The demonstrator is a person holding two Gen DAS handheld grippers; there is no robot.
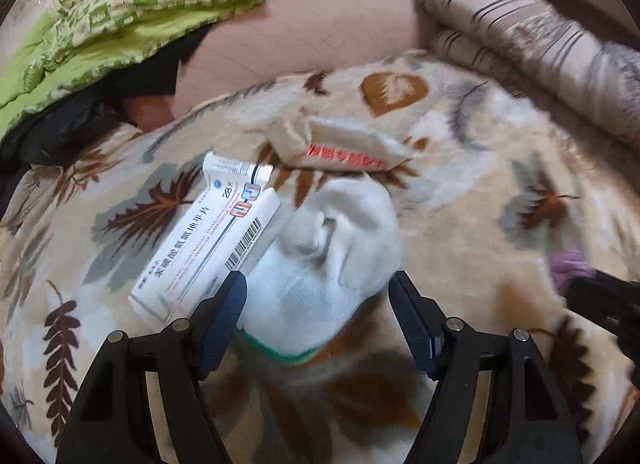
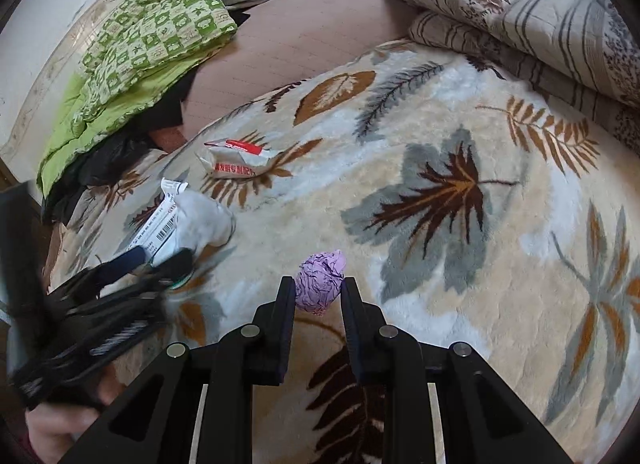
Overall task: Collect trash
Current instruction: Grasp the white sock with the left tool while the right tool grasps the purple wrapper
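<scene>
Left wrist view: left gripper [image 1: 318, 292] is hanging open over the bed blanket [image 1: 480, 192], fingers [image 1: 224, 304] spread wide and straddling the near end of a white sock [image 1: 320, 260]. The sock's long axis is running roughly straight ahead from the fingers. A white medicine box [image 1: 208, 240] is lying just left of it, touching the sock's side, its near end right by the left finger. A crumpled paper packet [image 1: 336, 144] is sitting further ahead, past the sock.

Right wrist view: right gripper [image 2: 318, 296] is gripping a crumpled purple paper ball [image 2: 320, 280], fingers [image 2: 286, 304] pressing both sides. Whether it's lifted off the blanket, can't tell. Box, packet and sock are lying off to its left, so the left gripper is the nearer one.
</scene>
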